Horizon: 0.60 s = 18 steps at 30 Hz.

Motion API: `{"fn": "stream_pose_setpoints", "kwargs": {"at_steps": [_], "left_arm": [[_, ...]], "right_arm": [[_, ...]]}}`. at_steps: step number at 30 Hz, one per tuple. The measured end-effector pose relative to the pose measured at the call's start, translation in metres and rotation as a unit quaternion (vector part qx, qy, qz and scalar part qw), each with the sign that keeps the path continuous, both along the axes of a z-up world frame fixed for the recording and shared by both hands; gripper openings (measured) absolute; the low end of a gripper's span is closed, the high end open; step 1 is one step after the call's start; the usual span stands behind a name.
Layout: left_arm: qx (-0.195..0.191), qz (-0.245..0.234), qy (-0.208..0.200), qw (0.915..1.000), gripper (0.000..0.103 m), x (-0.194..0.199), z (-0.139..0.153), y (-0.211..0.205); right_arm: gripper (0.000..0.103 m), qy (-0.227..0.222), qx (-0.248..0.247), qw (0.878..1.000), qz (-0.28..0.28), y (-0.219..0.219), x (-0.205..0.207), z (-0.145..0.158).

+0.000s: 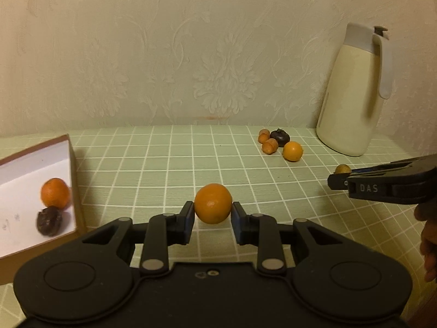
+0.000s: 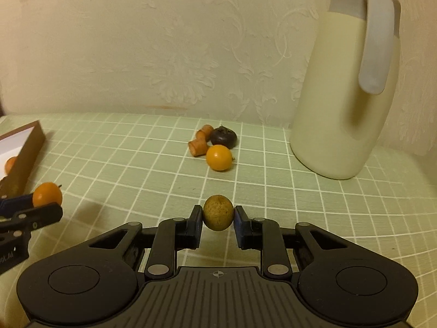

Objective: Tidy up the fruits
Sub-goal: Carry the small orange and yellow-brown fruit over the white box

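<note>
My left gripper is shut on an orange and holds it above the green checked tablecloth; it also shows in the right wrist view. My right gripper is shut on a small brown round fruit, seen at the right of the left wrist view. A brown box with a white inside at the left holds an orange and a dark fruit. A loose pile lies farther back: an orange, a dark fruit and orange chunks.
A cream jug with a grey handle stands at the back right against the patterned wall. The box's brown side lies at the left of the right wrist view. A hand shows at the right edge.
</note>
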<state>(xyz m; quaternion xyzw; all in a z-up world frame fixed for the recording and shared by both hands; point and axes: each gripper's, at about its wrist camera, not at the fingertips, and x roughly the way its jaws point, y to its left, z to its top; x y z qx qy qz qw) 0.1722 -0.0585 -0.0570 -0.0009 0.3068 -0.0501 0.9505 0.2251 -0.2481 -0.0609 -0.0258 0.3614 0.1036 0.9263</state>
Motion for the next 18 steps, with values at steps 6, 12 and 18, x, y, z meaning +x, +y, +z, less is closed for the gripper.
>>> {"fn": "stream_pose_setpoints", "kwargs": {"at_steps": [6,12,18], "left_arm": [[-0.017,0.022,0.012,0.9996,0.019,-0.033,-0.001,0.008],[0.004,0.028,0.004,0.9996,0.019,-0.063,0.001,0.013],[0.015,0.066,0.005,0.9977,0.019,-0.075,0.005,0.044]], "right_arm": [[0.025,0.007,-0.012,1.000,0.024,0.007,-0.017,0.009],[0.025,0.023,-0.018,0.998,0.061,0.021,-0.031,0.014],[0.025,0.037,-0.024,0.991,0.130,0.053,-0.043,0.011]]}}
